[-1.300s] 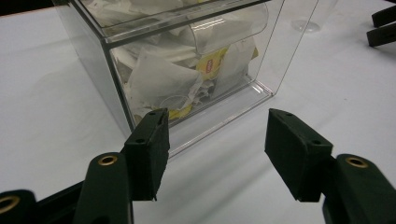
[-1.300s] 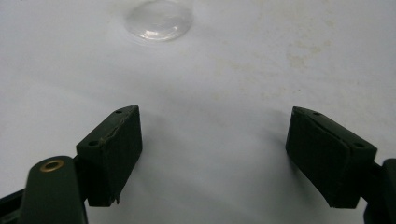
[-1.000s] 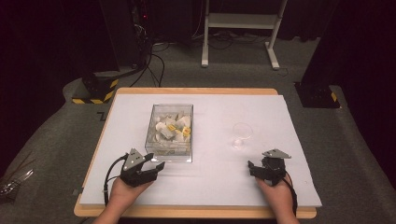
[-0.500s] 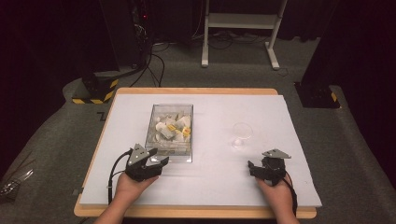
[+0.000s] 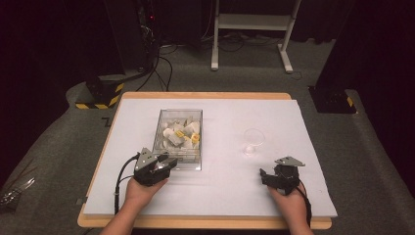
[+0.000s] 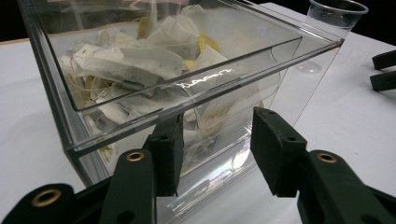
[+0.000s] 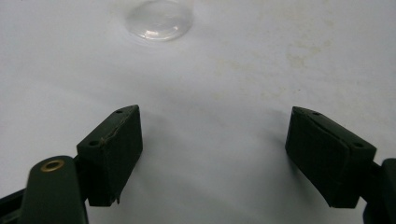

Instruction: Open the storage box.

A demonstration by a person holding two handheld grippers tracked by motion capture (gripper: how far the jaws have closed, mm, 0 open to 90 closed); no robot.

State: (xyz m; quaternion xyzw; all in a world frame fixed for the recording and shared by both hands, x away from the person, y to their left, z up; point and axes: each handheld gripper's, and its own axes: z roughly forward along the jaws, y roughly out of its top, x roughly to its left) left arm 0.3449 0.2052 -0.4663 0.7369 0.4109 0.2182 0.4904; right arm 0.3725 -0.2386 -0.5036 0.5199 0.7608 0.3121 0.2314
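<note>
Teabags (image 5: 180,134), white paper sachets with a few yellow tags among them, lie heaped inside a clear rectangular plastic box (image 5: 161,128) that stands on the white sheet covering the wooden counter (image 5: 205,96), left of its middle. The left tool (image 5: 165,164) sits at the box's near end, held in the person's left hand (image 5: 139,191), with a black cable looping from it toward the counter's left edge. In the left gripper view its two black jaws rise in front of the box's near wall (image 6: 219,116), the left-hand pad (image 6: 168,151) close against the clear plastic and the other a little way off from it; whether either pad actually touches the wall cannot be told. The jaws have just been closing, yet a clear gap remains between them and nothing is pinched there. A clear plastic cup (image 5: 253,141) stands upright on the sheet to the right of the box, well apart from it; its rim shows at the top right of the left gripper view (image 6: 337,11). The right tool (image 5: 265,177) rests low over the sheet near the counter's front edge, in the right hand (image 5: 288,200), nearer the person than the cup. Its jaws stand wide apart over bare white sheet, with the cup's round base (image 7: 159,19) farther ahead of them.
</note>
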